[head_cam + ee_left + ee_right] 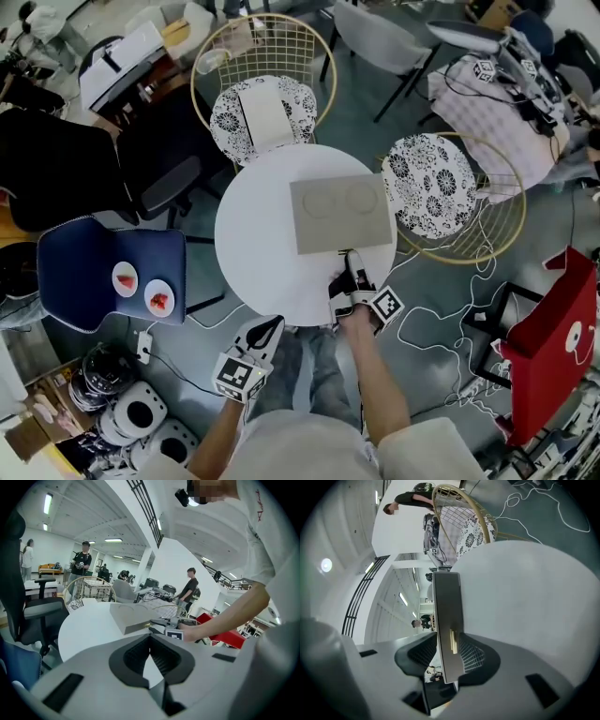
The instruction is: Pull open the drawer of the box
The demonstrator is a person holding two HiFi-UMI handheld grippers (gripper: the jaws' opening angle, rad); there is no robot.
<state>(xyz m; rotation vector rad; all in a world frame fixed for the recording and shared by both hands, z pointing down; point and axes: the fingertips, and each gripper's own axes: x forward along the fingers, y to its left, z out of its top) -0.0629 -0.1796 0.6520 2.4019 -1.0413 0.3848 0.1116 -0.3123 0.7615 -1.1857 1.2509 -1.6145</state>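
your r gripper [352, 274] [447, 641] is at the near edge of the flat grey box [342, 214] [133, 616] [446, 606]. its jaws are wide apart, straddling the box front w/ the brass handle [453, 641] between them, pads not pressing. the box lies flat on the round white bench [258, 234] [89, 625] [525, 588], right of centre. the drawer looks flush, not pulled out. your l gripper [274, 324] [150, 637] hangs just off the bench's near edge, jaw tips together, nothing held, pointing toward the box.
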